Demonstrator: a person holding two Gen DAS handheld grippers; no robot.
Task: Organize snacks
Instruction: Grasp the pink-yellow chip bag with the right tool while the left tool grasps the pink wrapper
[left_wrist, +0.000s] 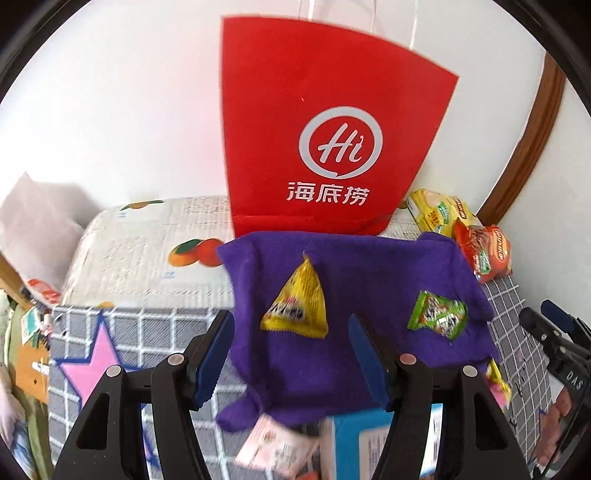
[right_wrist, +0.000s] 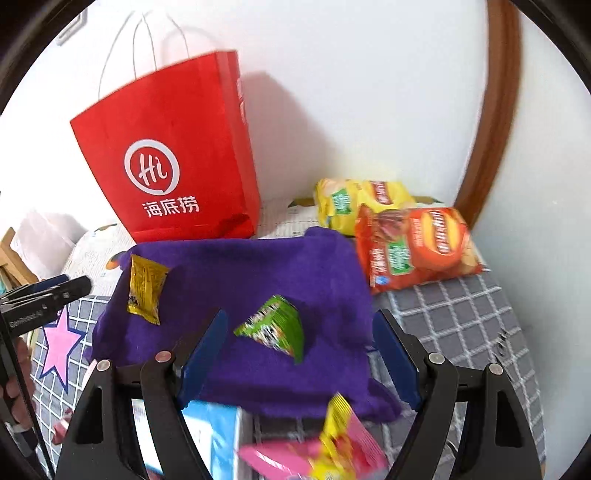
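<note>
A purple cloth (left_wrist: 369, 266) lies on the bed in front of a red paper bag (left_wrist: 325, 147). On the cloth rest a yellow triangular snack packet (left_wrist: 297, 302) and a green snack packet (left_wrist: 437, 317). My left gripper (left_wrist: 293, 354) hovers open above the cloth, just short of the yellow packet, holding nothing. In the right wrist view my right gripper (right_wrist: 299, 352) is open too. The green packet (right_wrist: 275, 328) lies just ahead between its blue pads (right_wrist: 205, 354), untouched. The yellow packet (right_wrist: 146, 291) sits to its left on the cloth (right_wrist: 240, 273).
A yellow chip bag (right_wrist: 354, 203) and a red chip bag (right_wrist: 417, 247) lie right of the cloth by the wall. A blue and white box (right_wrist: 210, 435) and a pink and yellow packet (right_wrist: 332, 443) sit near the front. A wooden frame (right_wrist: 491, 129) borders the right side.
</note>
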